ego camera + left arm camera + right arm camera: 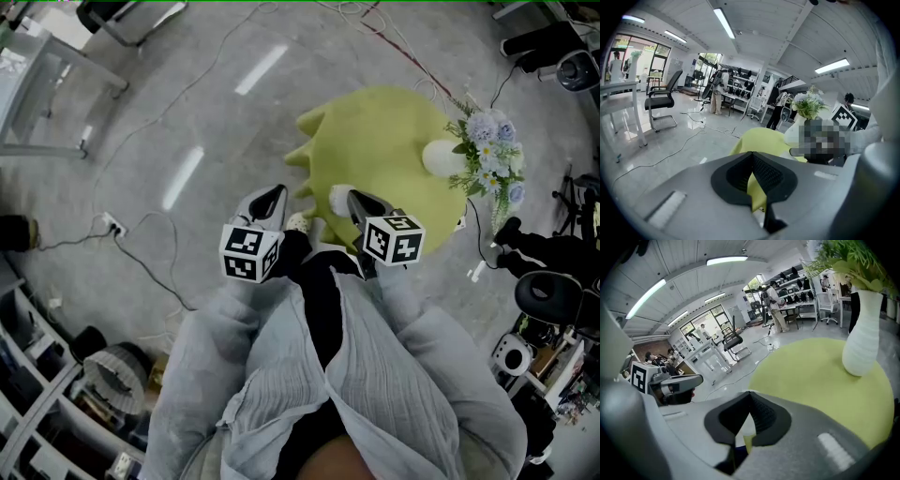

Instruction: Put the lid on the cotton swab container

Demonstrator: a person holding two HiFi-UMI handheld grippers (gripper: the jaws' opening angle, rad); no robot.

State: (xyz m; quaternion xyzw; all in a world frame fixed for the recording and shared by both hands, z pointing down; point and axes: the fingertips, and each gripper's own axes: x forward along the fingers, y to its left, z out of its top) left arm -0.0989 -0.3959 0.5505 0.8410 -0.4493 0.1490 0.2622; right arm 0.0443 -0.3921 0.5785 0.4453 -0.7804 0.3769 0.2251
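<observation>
A small pale speckled round object (298,222), maybe the cotton swab container, sits at the near edge of the yellow-green round table (394,131). A small white round piece (338,196), maybe the lid, lies just right of it. My left gripper (273,200) hangs beside the table's near-left edge, and its jaws meet with nothing between them (751,158). My right gripper (355,200) is over the near edge, right of the white piece, and its jaws are also together and empty (749,398). Neither gripper view shows the two small objects.
A white vase (441,157) with pale flowers (489,150) stands at the table's far right, and shows close by as the vase (862,333). Cables and a power strip (112,225) lie on the grey floor at left. An office chair (663,101) and desks stand further off. Black gear crowds the right side (553,281).
</observation>
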